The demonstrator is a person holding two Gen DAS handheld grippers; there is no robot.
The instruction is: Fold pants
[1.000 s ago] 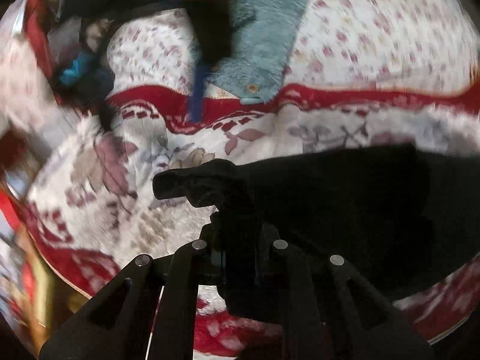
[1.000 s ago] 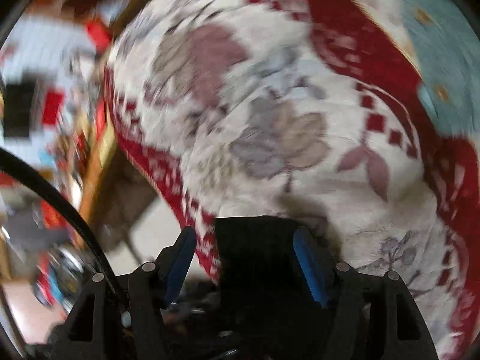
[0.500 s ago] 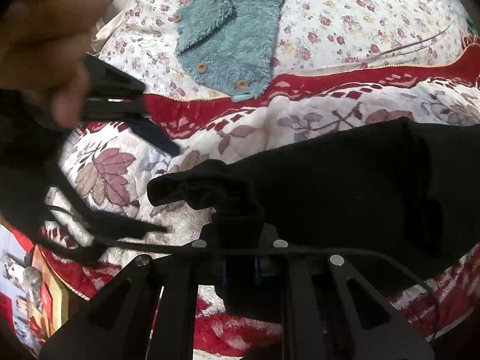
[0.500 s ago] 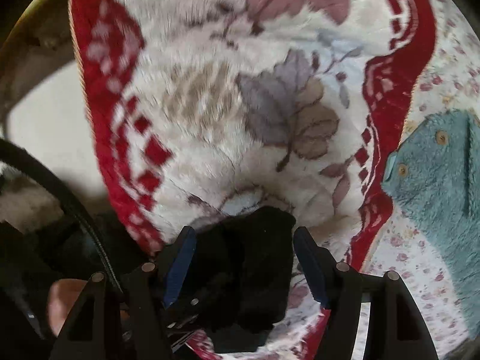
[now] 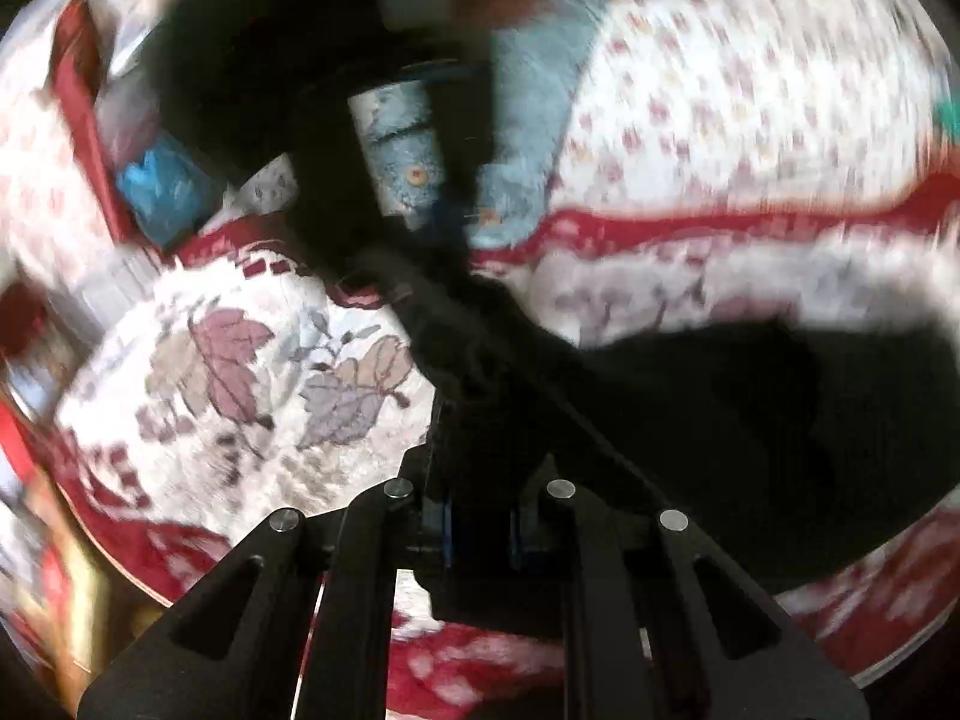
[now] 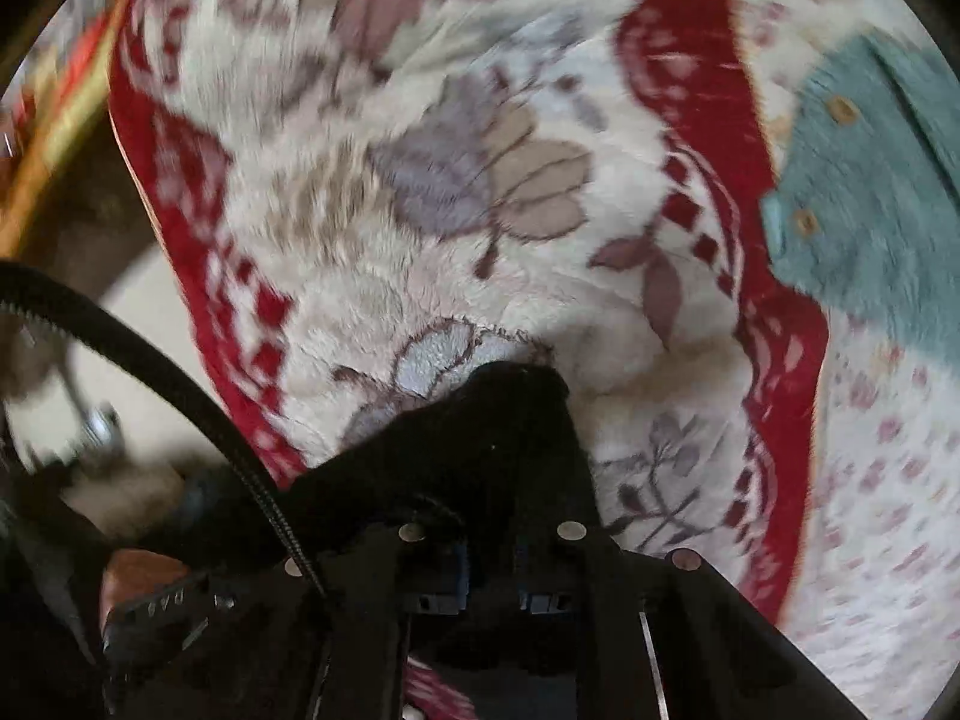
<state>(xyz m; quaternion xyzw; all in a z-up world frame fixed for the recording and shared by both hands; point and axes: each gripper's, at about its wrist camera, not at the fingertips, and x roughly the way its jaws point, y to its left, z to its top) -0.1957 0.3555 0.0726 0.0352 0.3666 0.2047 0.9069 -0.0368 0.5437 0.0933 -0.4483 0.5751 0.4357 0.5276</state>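
The black pants (image 5: 720, 420) lie across a plush leaf-patterned blanket (image 5: 240, 360) and fill the lower right of the left wrist view. My left gripper (image 5: 477, 450) is shut on a bunched edge of them, and the cloth hides its fingertips. The right wrist view looks down on the blanket (image 6: 480, 180). There my right gripper (image 6: 498, 456) is closing its jaws on a peaked corner of the pants (image 6: 420, 468), with the cloth between its pads. A dark, blurred gripper body (image 5: 420, 138) and a hand hang just above the left gripper.
A teal fleece garment with buttons (image 6: 870, 210) lies beyond the blanket's red border, on a small-flowered sheet (image 5: 750, 90). The bed's edge and pale floor (image 6: 150, 312) show at the left. A black cable (image 6: 150, 348) arcs across that side.
The right gripper's jaws, wide around the black cloth before, have come together on it. The left gripper has risen a little with its cloth, and the other gripper now looms over it.
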